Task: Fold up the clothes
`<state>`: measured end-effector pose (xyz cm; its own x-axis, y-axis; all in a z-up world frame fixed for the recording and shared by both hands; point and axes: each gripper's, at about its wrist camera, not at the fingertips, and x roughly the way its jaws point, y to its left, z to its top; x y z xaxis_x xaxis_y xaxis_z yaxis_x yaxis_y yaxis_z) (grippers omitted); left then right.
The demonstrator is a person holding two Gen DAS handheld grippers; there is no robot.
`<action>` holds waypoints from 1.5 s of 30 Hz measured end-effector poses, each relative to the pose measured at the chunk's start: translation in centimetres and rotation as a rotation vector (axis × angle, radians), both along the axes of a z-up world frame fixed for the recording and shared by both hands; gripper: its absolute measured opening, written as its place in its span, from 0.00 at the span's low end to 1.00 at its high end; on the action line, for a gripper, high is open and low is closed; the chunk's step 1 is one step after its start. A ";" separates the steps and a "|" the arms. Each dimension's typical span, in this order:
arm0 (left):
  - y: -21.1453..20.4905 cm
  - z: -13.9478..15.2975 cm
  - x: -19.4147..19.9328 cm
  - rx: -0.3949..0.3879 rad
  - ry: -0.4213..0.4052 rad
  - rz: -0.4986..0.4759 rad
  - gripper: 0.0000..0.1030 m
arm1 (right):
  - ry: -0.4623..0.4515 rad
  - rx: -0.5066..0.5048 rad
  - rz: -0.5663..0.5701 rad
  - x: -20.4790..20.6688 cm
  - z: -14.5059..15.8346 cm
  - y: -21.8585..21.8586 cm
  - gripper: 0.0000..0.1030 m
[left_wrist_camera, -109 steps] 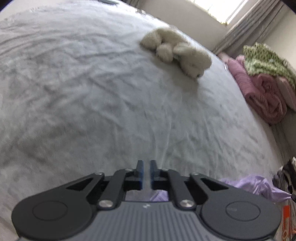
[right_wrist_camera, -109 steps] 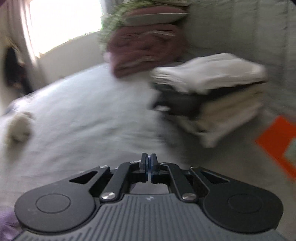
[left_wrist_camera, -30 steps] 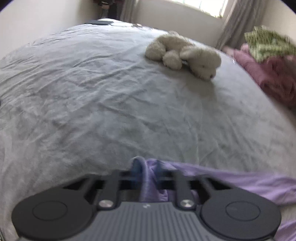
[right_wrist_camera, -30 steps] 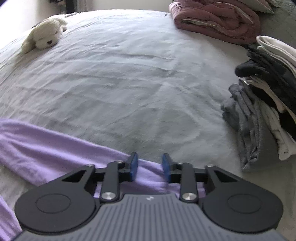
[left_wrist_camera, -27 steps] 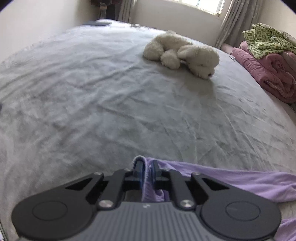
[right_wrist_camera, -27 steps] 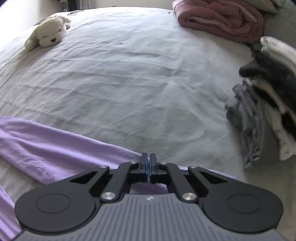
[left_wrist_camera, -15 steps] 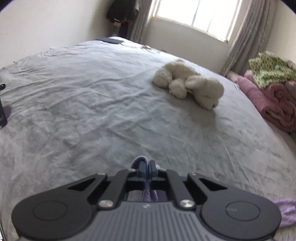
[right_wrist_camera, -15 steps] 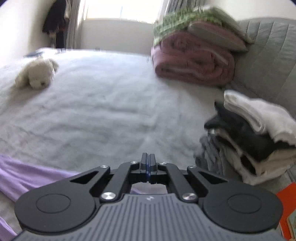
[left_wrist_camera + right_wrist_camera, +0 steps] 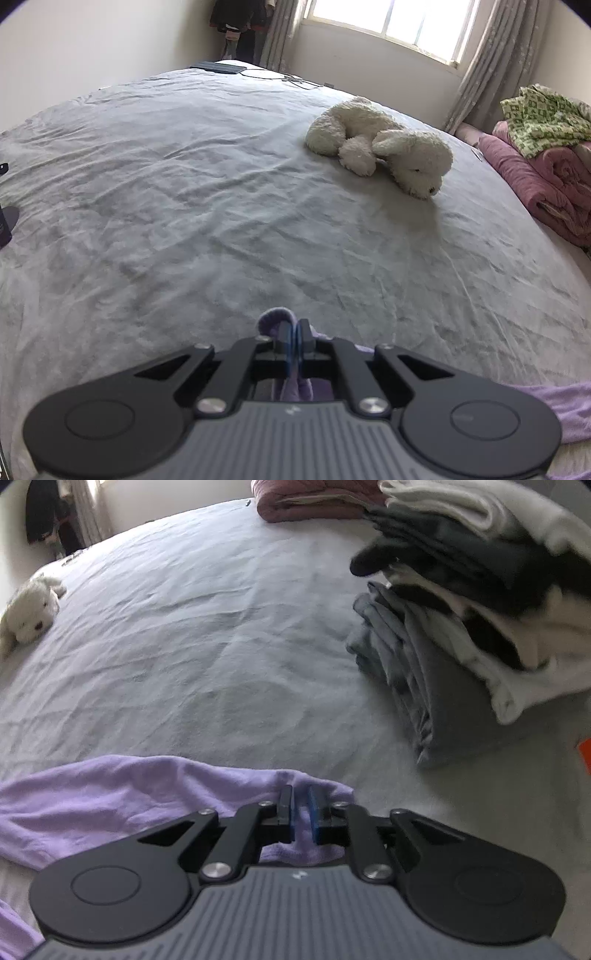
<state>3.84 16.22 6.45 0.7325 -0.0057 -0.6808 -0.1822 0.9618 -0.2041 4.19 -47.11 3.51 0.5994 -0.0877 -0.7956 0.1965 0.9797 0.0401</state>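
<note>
The left gripper (image 9: 294, 334) was low over the bed (image 9: 192, 206), pointing across it toward the window (image 9: 388, 22). Its jaws were pressed together on a fold of the purple garment (image 9: 276, 318), which bunched up over the left fingertip and hung down behind the jaws. More of the same cloth trailed off to the right along the bottom edge of the left view.

The right gripper (image 9: 302, 814) was also low, aimed along the bed toward the folded pile (image 9: 461, 627). Its jaws stood a little apart, with the garment (image 9: 129, 797) lying under and between them; the blue pads (image 9: 314, 812) seemed just clear of the cloth, though from this angle contact could not be ruled out. The garment lay spread to the left of that gripper in a rumpled band on the grey sheet, its near edge hidden by the gripper body.

The pile of grey, black and white clothes sat to the right of the right gripper, well apart from the garment. A pink blanket (image 9: 546, 184) lay at the far right of the bed, with a green patterned cloth (image 9: 543, 118) on top. A white plush dog (image 9: 384, 147) lay on its side mid-bed, well away from both grippers. An orange object (image 9: 585, 753) showed at the right edge of the right view.
</note>
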 end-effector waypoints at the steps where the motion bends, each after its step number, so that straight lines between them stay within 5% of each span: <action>1: 0.1 0.1 0.0 -0.001 -0.007 0.005 0.03 | -0.023 -0.019 0.001 0.0 0.4 0.2 0.00; 7: 0.3 1.0 -0.5 -0.006 -0.053 0.016 0.03 | -0.183 -0.082 -0.055 -1.3 3.4 0.7 0.00; 9: 0.4 0.7 -0.4 -0.016 -0.042 0.022 0.03 | -0.146 -0.056 -0.102 -1.1 2.8 -0.2 0.15; 13: 1.0 0.8 -0.5 -0.054 -0.056 0.046 0.03 | -0.022 0.020 -0.114 -0.4 0.4 -1.7 0.22; 15: 1.0 1.2 -0.6 -0.057 -0.078 0.057 0.03 | -0.023 0.000 -0.103 -0.2 0.2 -1.6 0.45; 17: 0.8 1.6 -0.8 -0.049 -0.100 0.069 0.03 | -0.019 0.001 -0.086 0.0 -0.2 -1.5 0.48; 19: 0.6 1.8 -0.8 -0.035 -0.113 0.079 0.03 | -0.012 0.022 -0.065 0.4 -0.7 -1.5 0.44; 21: 0.5 1.6 -0.6 -0.021 -0.106 0.084 0.03 | 0.003 0.003 -0.037 0.5 -1.3 -1.0 0.07; 24: 0.7 1.2 -0.4 -0.033 -0.096 0.102 0.03 | -0.030 -0.056 -0.011 0.8 -0.6 0.2 0.07; 28: 1.1 2.2 -1.1 -0.082 -0.175 0.110 0.03 | -0.231 -0.215 -0.015 -1.3 2.5 2.1 0.07; 33: 0.3 1.9 -0.5 -0.001 -0.136 0.099 0.03 | -0.460 -0.372 -0.005 -5.2 6.0 4.1 0.07; 36: 0.1 1.0 0.1 0.034 -0.066 0.089 0.03 | -0.284 -0.478 0.081 -4.3 3.0 4.3 0.07; 39: -0.3 0.7 0.0 0.065 -0.048 0.076 0.03 | -0.129 -0.455 0.143 -4.2 0.8 3.5 0.07; 45: -0.2 0.7 0.0 0.067 -0.045 0.061 0.03 | -0.037 -0.364 0.310 -5.9 -0.5 3.4 0.08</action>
<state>3.85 15.98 7.15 0.7598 0.0846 -0.6446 -0.2329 0.9611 -0.1485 -1.76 -43.72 2.99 0.6687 -0.1690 -0.7240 -0.1026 0.9435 -0.3150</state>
